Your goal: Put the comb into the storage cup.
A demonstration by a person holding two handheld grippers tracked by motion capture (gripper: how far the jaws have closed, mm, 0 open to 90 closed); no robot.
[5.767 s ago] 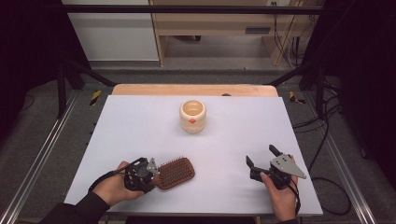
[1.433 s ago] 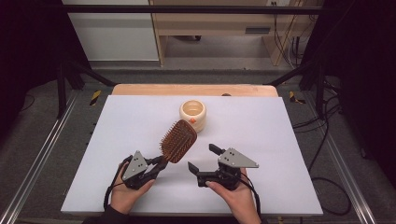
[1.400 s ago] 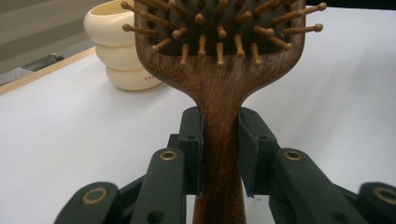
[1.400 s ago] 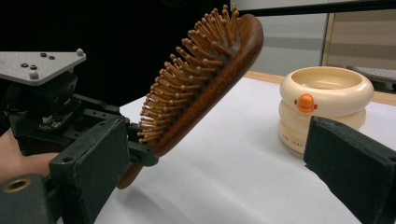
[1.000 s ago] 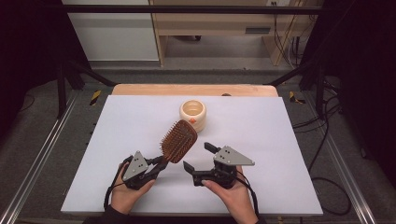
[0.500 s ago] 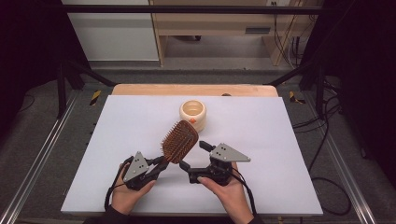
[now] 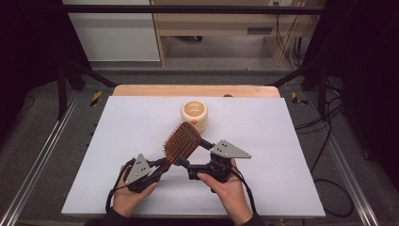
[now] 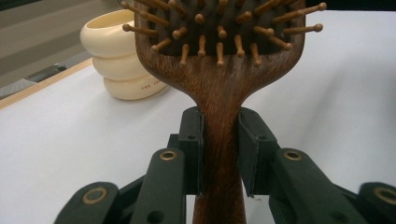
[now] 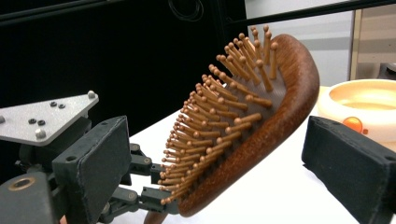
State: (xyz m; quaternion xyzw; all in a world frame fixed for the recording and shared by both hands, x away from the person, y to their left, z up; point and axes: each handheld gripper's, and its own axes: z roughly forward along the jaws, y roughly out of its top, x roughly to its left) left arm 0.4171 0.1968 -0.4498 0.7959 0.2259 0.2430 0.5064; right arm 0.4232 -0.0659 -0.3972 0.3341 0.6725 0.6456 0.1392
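- Near the front edge of the white table (image 7: 291,141), the left gripper (image 7: 160,168) pinches the handle of a wooden hairbrush (image 7: 182,142), its two black jaws pressed against either side of the narrow neck just below the head
- In the left gripper view the hairbrush (image 8: 219,93) rises straight up between the jaws, bristles facing the camera
- From above, the brush head is lifted off the table and tilts away from the person toward a cream ribbed bowl (image 7: 194,113) that stands near the middle of the table
- Just right of the brush, the right gripper (image 7: 197,157) is spread wide, one jaw on each side of the head, neither visibly touching it
- In the right gripper view the bristled face of the hairbrush (image 9: 247,126) slants between the two pads, with the bowl (image 9: 359,109) behind on the right
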